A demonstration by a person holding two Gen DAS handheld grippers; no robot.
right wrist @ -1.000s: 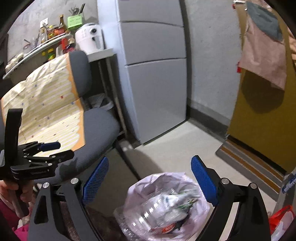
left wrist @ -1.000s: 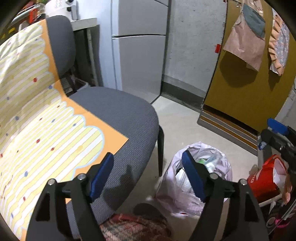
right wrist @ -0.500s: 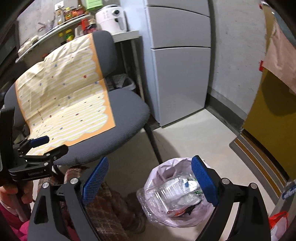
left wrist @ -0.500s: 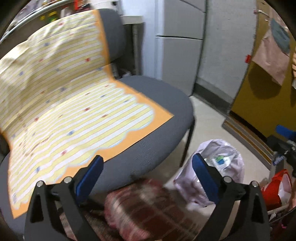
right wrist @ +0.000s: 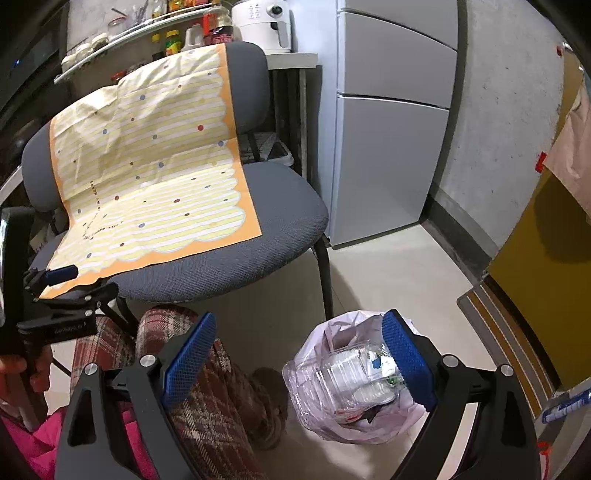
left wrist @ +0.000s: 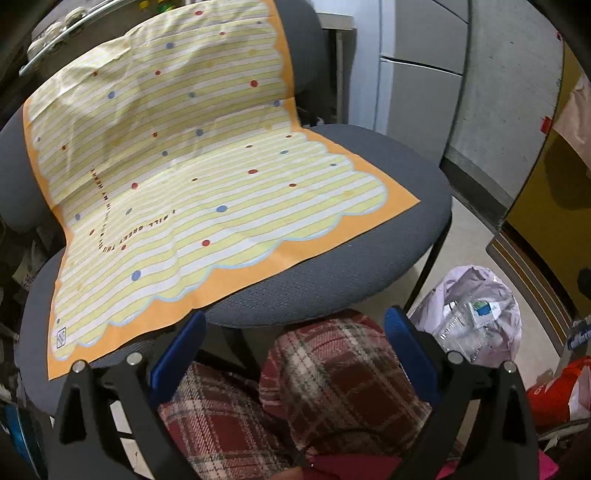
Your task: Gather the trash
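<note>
Left gripper (left wrist: 295, 354) gapes wide, empty, over plaid-trousered knees (left wrist: 332, 384), just short of the striped paper sheet (left wrist: 207, 192) draped on the grey chair (left wrist: 369, 266). Right gripper (right wrist: 299, 358) equally wide, nothing held. Only its view shows the trash bag (right wrist: 354, 380) fully, plus the fridge (right wrist: 384, 147).

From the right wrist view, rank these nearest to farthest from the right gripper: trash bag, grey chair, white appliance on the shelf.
1. The pale plastic trash bag of bottles, on the floor right at the right gripper, by its right-hand pad.
2. The grey fabric chair, up and left, beyond the bag.
3. The white countertop appliance, top centre, behind the chair's backrest.
</note>
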